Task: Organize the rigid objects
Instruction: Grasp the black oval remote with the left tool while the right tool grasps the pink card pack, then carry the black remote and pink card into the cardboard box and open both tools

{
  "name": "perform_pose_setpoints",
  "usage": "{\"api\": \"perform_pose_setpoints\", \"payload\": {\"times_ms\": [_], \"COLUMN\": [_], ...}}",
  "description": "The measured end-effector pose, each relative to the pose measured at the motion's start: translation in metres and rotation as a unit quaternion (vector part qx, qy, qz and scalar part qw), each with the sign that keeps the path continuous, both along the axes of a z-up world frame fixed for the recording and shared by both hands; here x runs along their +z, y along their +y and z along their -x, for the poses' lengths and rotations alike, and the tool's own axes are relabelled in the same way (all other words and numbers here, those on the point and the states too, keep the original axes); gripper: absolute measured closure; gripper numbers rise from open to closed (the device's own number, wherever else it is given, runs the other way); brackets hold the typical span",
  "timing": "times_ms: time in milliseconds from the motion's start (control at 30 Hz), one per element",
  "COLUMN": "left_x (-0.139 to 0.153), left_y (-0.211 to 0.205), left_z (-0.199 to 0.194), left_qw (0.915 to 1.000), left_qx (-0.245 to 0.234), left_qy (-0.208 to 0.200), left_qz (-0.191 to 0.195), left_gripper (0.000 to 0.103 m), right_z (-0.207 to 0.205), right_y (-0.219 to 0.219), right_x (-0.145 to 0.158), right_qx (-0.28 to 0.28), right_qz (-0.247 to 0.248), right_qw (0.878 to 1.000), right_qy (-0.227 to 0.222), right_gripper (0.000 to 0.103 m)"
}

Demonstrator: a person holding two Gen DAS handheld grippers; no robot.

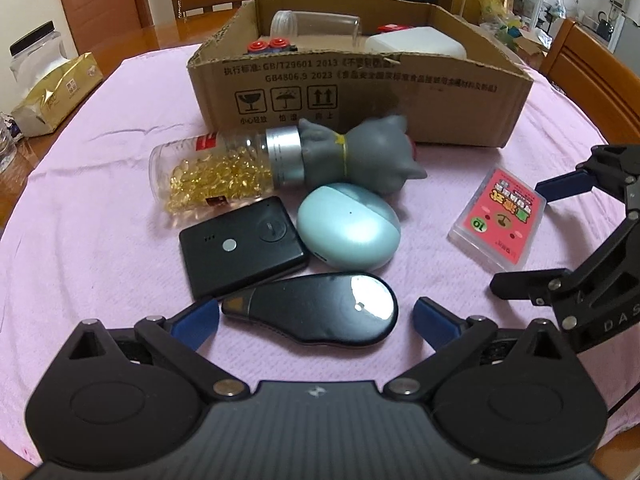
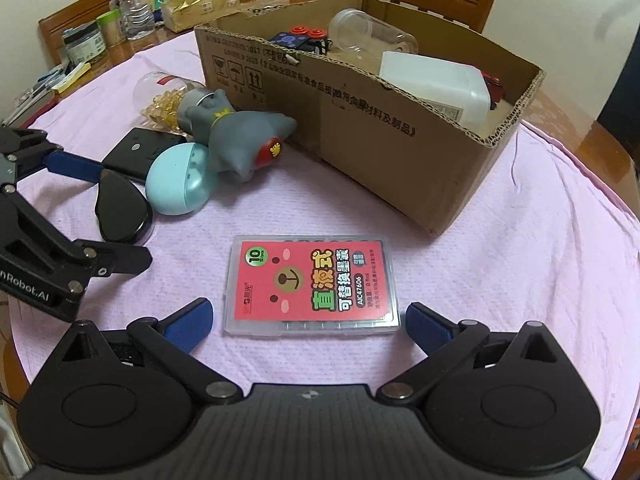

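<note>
My left gripper point(image 1: 316, 321) is open, and a glossy black teardrop-shaped device point(image 1: 316, 314) lies on the cloth between its blue pads, which do not press on it. Behind it lie a black rectangular device point(image 1: 240, 246), a pale blue egg-shaped case point(image 1: 348, 226), a grey cat toy point(image 1: 360, 156) and a clear bottle of yellow capsules point(image 1: 208, 176). My right gripper point(image 2: 310, 326) is open too. A clear flat case with a red card point(image 2: 312, 284) lies flat just ahead of its pads, untouched. An open cardboard box point(image 1: 360, 92) stands at the back.
The box holds a clear jar point(image 2: 368, 32), a white container point(image 2: 436, 80) and a toy with red caps point(image 2: 304, 38). A pink cloth point(image 1: 100, 240) covers the table. A gold tissue pack point(image 1: 56, 96) and bottles point(image 2: 132, 0) sit on bare wood beyond it. Wooden chairs stand around.
</note>
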State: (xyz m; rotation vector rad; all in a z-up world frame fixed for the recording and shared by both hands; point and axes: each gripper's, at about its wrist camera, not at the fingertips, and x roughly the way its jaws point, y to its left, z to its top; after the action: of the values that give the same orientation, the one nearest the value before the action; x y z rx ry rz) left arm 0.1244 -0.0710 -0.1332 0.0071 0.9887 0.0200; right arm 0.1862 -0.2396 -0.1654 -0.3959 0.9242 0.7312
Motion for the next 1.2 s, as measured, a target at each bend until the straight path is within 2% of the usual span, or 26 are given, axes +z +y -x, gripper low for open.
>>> {"api": "perform_pose_setpoints", "payload": {"times_ms": [200,467,567,767,1033,1200], "left_x": [-0.001,0.002,0.003,0.005,0.007,0.017], "left_y": [0.003,0.005,0.005,0.006,0.014,0.018], "left_z": [-0.002,-0.003,-0.005,-0.006,-0.009,-0.006], "left_qw": [0.9999,0.9997,0.9998,0.9998,0.9995,0.9988], "left_qx": [-0.014,0.021,0.013,0.0,-0.018,-0.04], "left_qy": [-0.005,0.012,0.011,0.018,0.026,0.028], "left_qz": [0.0,0.004,0.004,0.003,0.009,0.006], "left_gripper": [0.001,0.007,0.013,0.013,0.014,0.014], "right_z": [-0.002,-0.01,-0.011,-0.009,-0.011,-0.009], "right_y": [0.007,0.019,0.02,0.019,0.019,0.014], "right_x": [0.001,0.002,0.002,0.006,0.007,0.019], "right_qx": [0.008,0.008,0.007,0.002,-0.013,-0.017], "right_qz": [0.004,0.004,0.006,0.006,0.01,0.0], "right_qw": [1.0,1.0,1.0,1.0,1.0,1.0], "right_qy": [0.003,0.002,0.003,0.003,0.009,0.008], "right_gripper": [0.0,0.0,0.0,0.009,0.01,0.01]}}
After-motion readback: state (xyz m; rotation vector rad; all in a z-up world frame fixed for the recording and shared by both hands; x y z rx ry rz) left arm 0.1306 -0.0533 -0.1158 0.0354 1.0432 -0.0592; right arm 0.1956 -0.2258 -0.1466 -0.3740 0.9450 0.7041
